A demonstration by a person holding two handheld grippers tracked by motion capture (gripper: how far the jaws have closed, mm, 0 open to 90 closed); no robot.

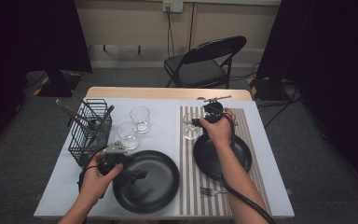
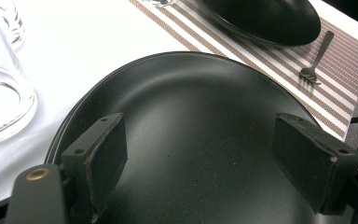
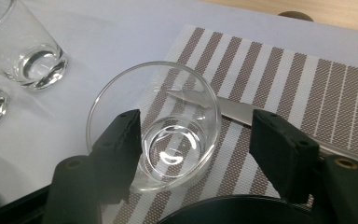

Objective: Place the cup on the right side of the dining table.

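Right gripper view, glass [image 3: 168,135] btwn released fingers [image 3: 121,144], upright on striped mat [image 3: 307,84].

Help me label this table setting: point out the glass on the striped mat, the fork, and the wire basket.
glass on the striped mat [image 3: 168,140], right gripper view, its clear base.
fork [image 2: 313,65], left gripper view, its handle above the tines.
wire basket [image 1: 87,137], high view, its front wall.

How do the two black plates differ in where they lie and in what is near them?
The left plate lies on the bare white table; the right plate lies on the striped mat. The left gripper hovers open over the left plate; the person's right forearm crosses over the right plate. A fork lies beside the right plate, none by the left plate. Both are round, matte black and hold nothing.
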